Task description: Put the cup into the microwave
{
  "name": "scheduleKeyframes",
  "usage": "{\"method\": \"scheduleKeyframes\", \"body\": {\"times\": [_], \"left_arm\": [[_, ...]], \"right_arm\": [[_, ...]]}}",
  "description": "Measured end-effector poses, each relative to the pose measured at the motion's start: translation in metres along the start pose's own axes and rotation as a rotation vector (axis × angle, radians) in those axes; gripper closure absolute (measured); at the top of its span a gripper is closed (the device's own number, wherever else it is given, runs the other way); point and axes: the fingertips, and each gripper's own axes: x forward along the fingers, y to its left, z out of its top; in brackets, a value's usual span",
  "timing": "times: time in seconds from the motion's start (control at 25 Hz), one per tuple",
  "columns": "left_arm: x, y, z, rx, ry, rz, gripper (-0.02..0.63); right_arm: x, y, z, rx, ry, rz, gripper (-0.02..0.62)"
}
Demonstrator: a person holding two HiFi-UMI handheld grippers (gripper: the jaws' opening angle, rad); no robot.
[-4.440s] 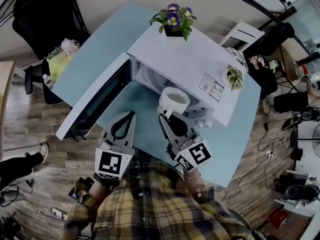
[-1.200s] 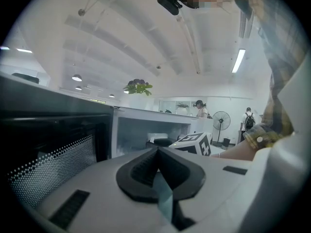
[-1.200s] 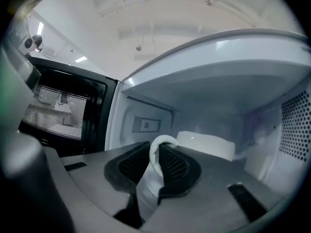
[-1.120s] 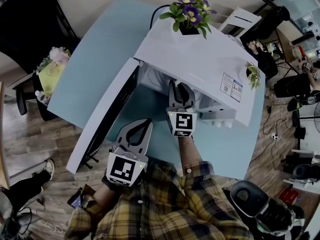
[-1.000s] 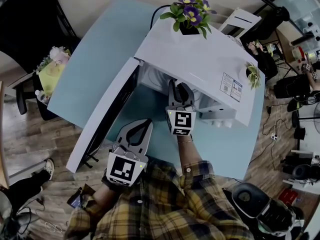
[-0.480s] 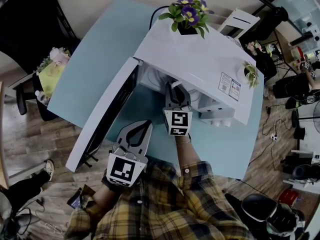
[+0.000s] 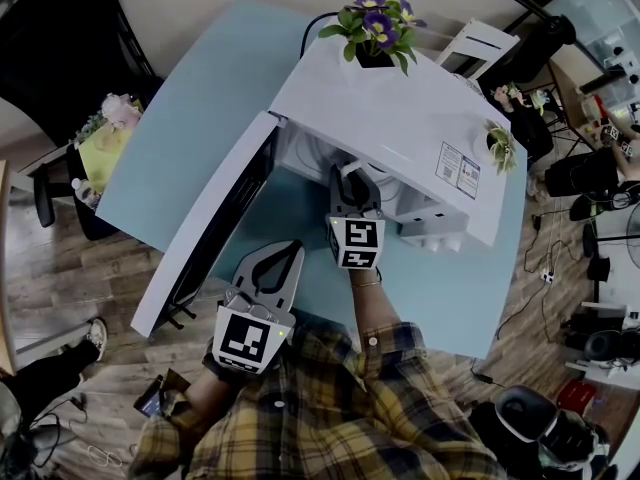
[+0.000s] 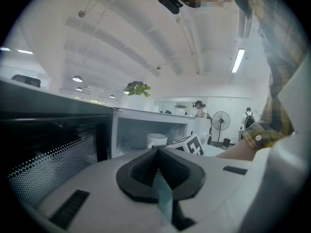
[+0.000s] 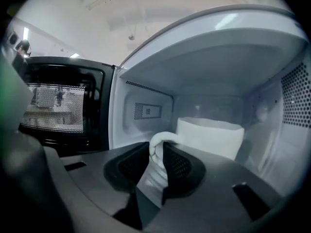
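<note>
The white cup [image 9: 209,137] stands inside the open microwave [image 7: 400,118]. My right gripper [image 9: 158,147] reaches into the cavity with the cup's handle [image 9: 156,150] between its pads, touching both. Its jaws have just been opening a little. In the head view the right gripper [image 7: 352,173] goes under the microwave's top, which hides the cup. The cup [image 8: 156,140] also shows in the left gripper view. My left gripper [image 7: 283,250] hangs over the table in front of the door [image 7: 205,223], shut and empty, and its own view shows the left gripper [image 8: 156,150] with its tips together.
The door swings out to the left over the light blue table [image 7: 190,108]. A pot of purple flowers [image 7: 375,28] and a small plant [image 7: 497,143] sit on the microwave. A dark chair [image 7: 60,38] stands beyond the table's left edge. A fan [image 8: 220,125] and people are far off.
Since the oldest frame the right gripper has carried the cup from in front of the microwave into its cavity. Over the last second it has barely shifted. The left gripper stays still.
</note>
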Motion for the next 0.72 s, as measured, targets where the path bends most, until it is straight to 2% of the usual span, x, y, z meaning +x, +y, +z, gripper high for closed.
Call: {"method": "scheduleKeyframes", "body": {"times": [0.16, 0.72], "left_arm": [[-0.002, -0.003, 0.001, 0.001, -0.002, -0.003, 0.614], [-0.009, 0.003, 0.004, 0.008, -0.017, 0.021, 0.614]], "right_arm": [[-0.002, 0.005, 0.001, -0.020, 0.010, 0.026, 0.510], [-0.027, 0.005, 0.004, 0.037, -0.005, 0.061, 0.423]]}}
